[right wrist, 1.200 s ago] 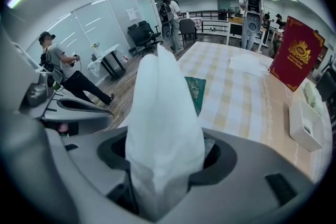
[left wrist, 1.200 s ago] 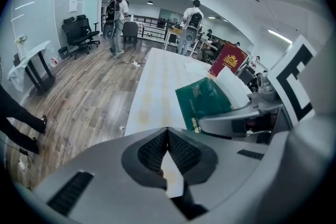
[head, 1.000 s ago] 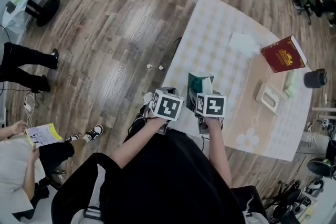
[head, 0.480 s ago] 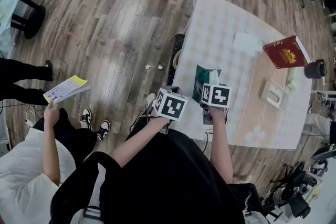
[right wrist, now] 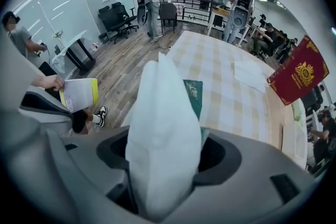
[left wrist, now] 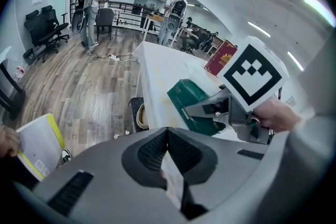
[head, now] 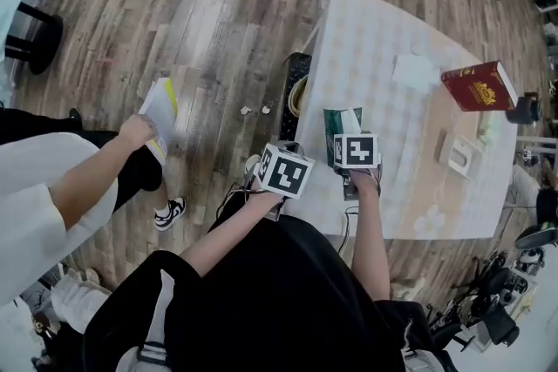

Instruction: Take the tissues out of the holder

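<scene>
1. Checking the right gripper first, you find a thick white wad of tissues standing between its jaws and pressed by both. The jaws stand wide and are opening.
2. Note the relation that governs the coming move. The green pack lies directly beyond the jaws, toward the far edge of the table, and it meets the far part of the wad. Wad and pack sit on one line.
3. Read the wad's long axis as running away from you along the gripper's own line, from the jaws toward the far edge. On that reading, a pull to part tissues from pack would run back along this axis, toward the near edge.
4. Locate the pack by the table's left edge, close to the near left corner. Your right hand is the nearer one, since its gripper is already at the pack.
5. Observe the left gripper. It is clenched on a thin white strip; whether that strip is tissue cannot be told. It hangs off the table, just past the near left corner.
6. Confirm the pose. Your right forearm reaches straight forward over the near edge, with the gripper roughly level and aimed at the far edge. Your left forearm angles inward, with its gripper aimed toward the pack.
</scene>
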Demonstrator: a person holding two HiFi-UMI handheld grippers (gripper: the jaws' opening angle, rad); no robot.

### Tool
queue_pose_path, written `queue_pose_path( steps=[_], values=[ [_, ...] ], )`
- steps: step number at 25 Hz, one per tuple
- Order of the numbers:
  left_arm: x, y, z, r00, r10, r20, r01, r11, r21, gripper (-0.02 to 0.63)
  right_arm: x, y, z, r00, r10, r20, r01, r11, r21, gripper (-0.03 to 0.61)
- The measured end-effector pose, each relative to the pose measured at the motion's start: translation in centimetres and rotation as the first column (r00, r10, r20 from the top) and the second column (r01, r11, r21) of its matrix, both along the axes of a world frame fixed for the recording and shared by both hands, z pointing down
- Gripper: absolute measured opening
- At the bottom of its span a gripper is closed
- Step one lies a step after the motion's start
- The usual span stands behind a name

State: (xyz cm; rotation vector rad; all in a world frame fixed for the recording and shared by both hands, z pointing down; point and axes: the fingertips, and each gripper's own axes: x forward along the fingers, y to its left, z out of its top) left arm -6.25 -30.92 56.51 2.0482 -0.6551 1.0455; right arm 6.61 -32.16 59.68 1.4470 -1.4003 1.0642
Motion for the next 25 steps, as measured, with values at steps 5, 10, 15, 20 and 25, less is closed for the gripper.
queue_pose_path(
  steps=[5,10,15,20,25],
  values=[
    [-0.1,-0.8,0.3,0.999,0.032,-0.008,-0.032,0.999,-0.014,0.002,0.2,-0.7,-1.2,0.999,0.017,-0.048,-0.011,0.993,0.121,0.318],
    [0.0,-0.9,0.9,0.998,0.067,-0.005,-0.067,0.997,-0.03,0.002,-0.2,-0.4,-4.9,0.998,0.039,-0.043,-0.026,0.966,0.258,0.318],
    [0.6,-0.3,0.9,0.994,0.106,-0.008,-0.106,0.994,-0.021,0.002,-0.1,1.6,-9.2,0.996,0.09,-0.023,-0.075,0.929,0.363,0.316],
    [1.8,1.0,-0.1,0.991,0.13,-0.01,-0.13,0.991,0.023,0.002,-0.4,4.6,-11.6,0.971,0.198,0.134,-0.238,0.861,0.449,0.205],
    [3.1,4.4,-1.3,0.986,0.169,-0.015,-0.168,0.984,0.061,0.002,0.1,9.0,-11.8,0.945,0.276,0.173,-0.326,0.832,0.45,0.029]
  ],
)
